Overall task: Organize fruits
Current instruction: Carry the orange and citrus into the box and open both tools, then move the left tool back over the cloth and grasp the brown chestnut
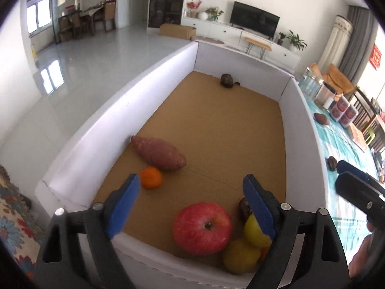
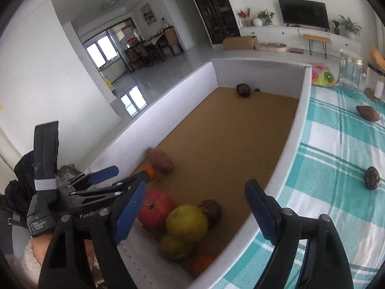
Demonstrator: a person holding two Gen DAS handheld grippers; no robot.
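Box [image 1: 284,101] held red apple [image 1: 202,227], yellow fruits, tangerine [image 1: 150,177], sweet potato [image 1: 158,153]. Dark fruits [image 2: 371,177] remained on tablecloth, right. Left gripper [image 1: 190,204], right gripper [image 2: 195,212]: jaws apart, empty.

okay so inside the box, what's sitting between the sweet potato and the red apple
Only the small orange, touching the sweet potato; bare cardboard separates it from the red apple. The left wrist view shows it best.
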